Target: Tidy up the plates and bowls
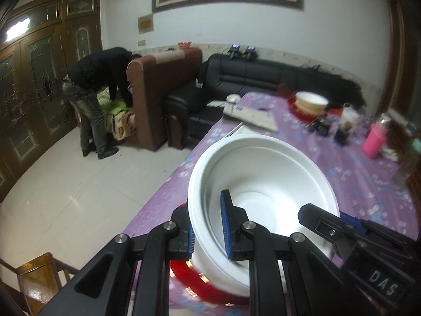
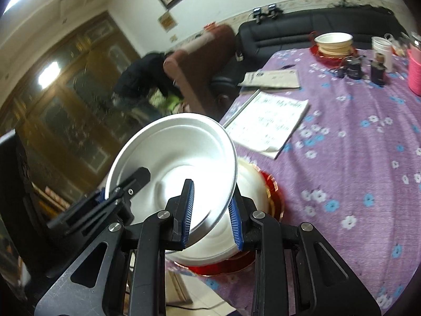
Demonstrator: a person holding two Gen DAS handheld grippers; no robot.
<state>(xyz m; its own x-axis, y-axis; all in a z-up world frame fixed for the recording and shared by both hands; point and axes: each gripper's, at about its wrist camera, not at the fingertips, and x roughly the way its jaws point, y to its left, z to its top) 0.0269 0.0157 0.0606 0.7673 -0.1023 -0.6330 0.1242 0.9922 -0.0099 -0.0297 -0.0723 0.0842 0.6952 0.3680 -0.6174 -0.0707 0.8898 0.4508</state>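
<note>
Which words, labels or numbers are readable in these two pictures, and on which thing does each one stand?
"DAS": white letters on a black part of the right gripper, at the lower right of the left wrist view.
White printed sheet on the table: lines of print, too blurred to read.
Folded paper further back: print too small to read.
Wall plaque: unreadable.

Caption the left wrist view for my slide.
Both grippers, left gripper and right gripper, clamp a white foam bowl above a red plate.
</note>
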